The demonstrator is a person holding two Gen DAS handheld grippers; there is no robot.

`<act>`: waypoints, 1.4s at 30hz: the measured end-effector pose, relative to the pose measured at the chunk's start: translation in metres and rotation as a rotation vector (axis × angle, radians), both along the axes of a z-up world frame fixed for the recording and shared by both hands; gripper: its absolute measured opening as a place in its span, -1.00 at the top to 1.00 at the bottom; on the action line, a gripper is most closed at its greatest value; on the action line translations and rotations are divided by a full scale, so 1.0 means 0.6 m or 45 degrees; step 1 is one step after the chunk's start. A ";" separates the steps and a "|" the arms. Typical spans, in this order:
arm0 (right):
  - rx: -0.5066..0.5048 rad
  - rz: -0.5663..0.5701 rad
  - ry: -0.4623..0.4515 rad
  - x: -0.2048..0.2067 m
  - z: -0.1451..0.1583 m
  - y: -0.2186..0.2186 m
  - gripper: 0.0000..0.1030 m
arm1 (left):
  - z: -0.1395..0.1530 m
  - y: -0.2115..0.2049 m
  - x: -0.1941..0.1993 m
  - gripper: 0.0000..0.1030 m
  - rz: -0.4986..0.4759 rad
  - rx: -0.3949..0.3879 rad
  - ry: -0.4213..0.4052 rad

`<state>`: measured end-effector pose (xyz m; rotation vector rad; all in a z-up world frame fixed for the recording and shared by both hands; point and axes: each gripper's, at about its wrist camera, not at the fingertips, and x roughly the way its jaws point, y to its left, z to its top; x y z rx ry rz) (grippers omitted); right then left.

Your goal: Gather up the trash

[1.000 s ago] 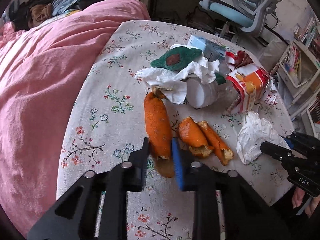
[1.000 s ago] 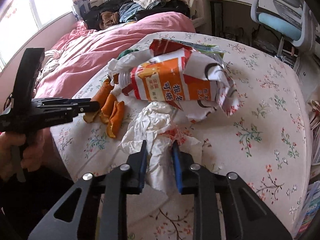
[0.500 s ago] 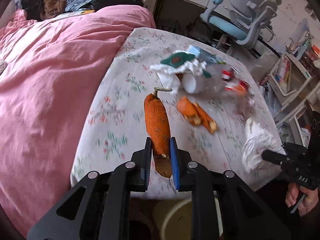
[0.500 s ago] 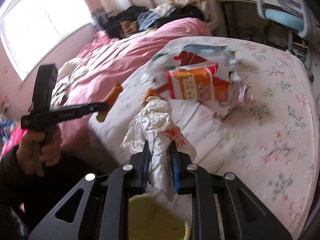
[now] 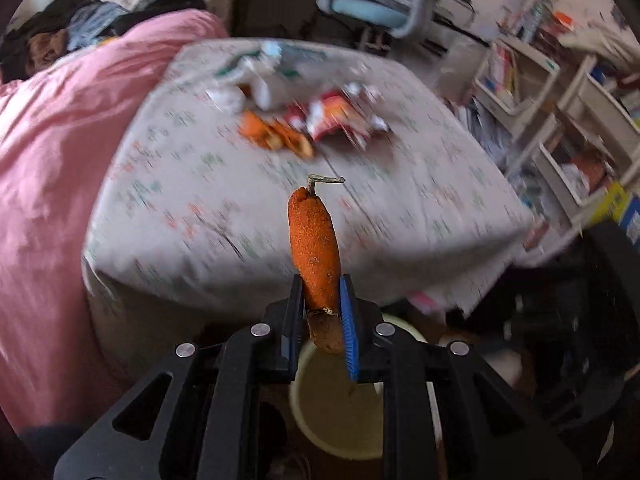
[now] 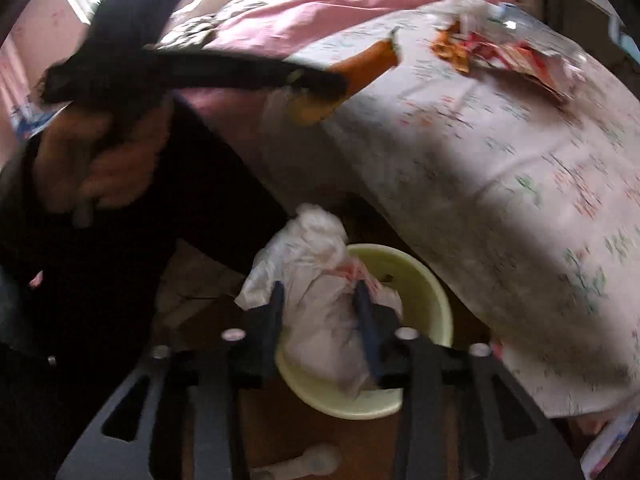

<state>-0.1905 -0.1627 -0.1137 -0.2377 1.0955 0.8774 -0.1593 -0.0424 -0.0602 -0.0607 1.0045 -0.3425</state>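
The left gripper (image 5: pixel 320 312) has its fingers clamped on a rough, tapered orange peel (image 5: pixel 314 248) above the pale round bin (image 5: pixel 320 436). The right gripper (image 6: pixel 320 312) is opening — its fingers part around crinkled white tissue (image 6: pixel 316 280) over that bin (image 6: pixel 424 292), near the floral-clothed surface (image 6: pixel 500 168).

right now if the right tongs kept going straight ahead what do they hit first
Probably the pale yellow bin below: the right tongs are opening around the crumpled white tissue, which hangs right over its mouth. Depth is unclear.

Your L gripper (image 5: pixel 320 312): matt black plastic, ribbed blue pad, shiny metal screws. Peel (image 5: pixel 314 248) in it: rough, pebbly orange skin, dry stalk. Behind peel, tablecloth (image 5: pixel 200 208): matt printed cloth. Below peel, bin (image 5: pixel 332 432): smooth pale plastic. Over bin, your R gripper (image 6: pixel 318 300) w/ wad (image 6: pixel 316 280): crinkled white paper.
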 end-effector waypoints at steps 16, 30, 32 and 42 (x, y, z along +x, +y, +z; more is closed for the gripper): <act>0.475 -0.675 -0.212 0.047 0.089 -0.152 -0.51 | -0.010 -0.044 -0.069 -0.52 -0.005 0.157 -0.096; 0.453 -0.678 -0.269 0.042 0.087 -0.142 -0.52 | 0.062 0.015 0.013 -0.68 0.273 0.114 -0.310; 0.443 -0.678 -0.273 0.046 0.086 -0.138 -0.52 | 0.076 0.020 0.019 -0.74 0.278 0.141 -0.344; 0.430 -0.683 -0.263 0.057 0.079 -0.125 -0.52 | 0.047 0.061 0.042 -0.77 0.396 0.100 -0.255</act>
